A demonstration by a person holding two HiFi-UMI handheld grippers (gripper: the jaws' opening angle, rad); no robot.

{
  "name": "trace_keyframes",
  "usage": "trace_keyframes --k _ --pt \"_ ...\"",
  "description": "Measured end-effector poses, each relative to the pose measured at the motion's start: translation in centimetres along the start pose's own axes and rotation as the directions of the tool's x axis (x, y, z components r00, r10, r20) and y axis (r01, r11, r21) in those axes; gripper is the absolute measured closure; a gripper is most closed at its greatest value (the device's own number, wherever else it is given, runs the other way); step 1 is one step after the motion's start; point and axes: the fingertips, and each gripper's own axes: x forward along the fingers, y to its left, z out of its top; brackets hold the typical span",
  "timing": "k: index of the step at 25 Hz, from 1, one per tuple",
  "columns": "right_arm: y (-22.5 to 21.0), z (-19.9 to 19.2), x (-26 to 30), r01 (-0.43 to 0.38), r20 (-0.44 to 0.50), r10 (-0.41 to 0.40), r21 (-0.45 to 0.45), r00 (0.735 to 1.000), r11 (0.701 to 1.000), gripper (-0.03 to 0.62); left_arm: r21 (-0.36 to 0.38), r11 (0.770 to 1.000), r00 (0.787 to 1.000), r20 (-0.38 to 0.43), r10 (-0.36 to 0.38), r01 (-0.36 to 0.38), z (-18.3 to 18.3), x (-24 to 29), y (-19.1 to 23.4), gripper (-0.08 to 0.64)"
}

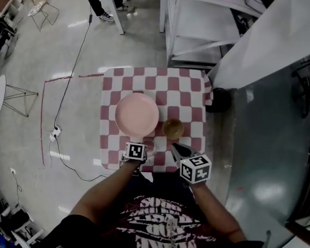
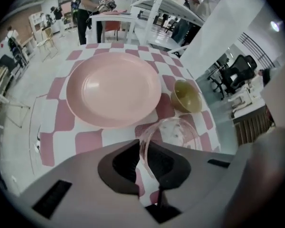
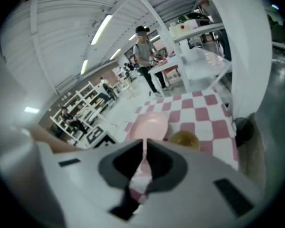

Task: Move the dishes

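In the head view, a table with a checked cloth [image 1: 191,81] stood below the person. A pink plate [image 1: 137,113] lay near its middle, and an olive bowl [image 1: 173,129] sat just to the plate's right, apart from it. A clear bowl [image 1: 150,144] sat at the near edge, just below the plate. The left gripper [image 1: 142,147] reached to it from the near side. The right gripper [image 1: 175,149] hung over the near edge, pointing toward the olive bowl without touching it.

In the left gripper view, the left gripper [image 2: 143,161] was clamped on the near rim of the clear bowl [image 2: 173,132], one jaw inside the wall and one outside. The plate [image 2: 114,89] lay beyond on the cloth [image 2: 57,127], with the olive bowl [image 2: 187,96] to its right.

In the right gripper view, the right gripper [image 3: 145,167] was closed down to a thin slit, with nothing in it. The view was tilted. Past the jaws lay the plate [image 3: 149,126] and the olive bowl [image 3: 184,139] on the cloth [image 3: 199,113]. A person [image 3: 143,53] stood at a white table beyond.
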Motion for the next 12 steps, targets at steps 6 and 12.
trace_keyframes --k 6,12 --pt "2.2 1.0 1.9 -0.077 -0.022 0.076 -0.032 0.997 0.997 0.551 0.047 0.995 0.994 0.075 0.081 -0.084 0.4 -4.3 2.3 0.512" --pt "5.0 2.2 2.7 -0.056 0.016 0.057 -0.032 0.998 0.998 0.55 0.029 0.995 0.979 0.18 0.091 -0.097 4.9 -7.1 6.8 0.512"
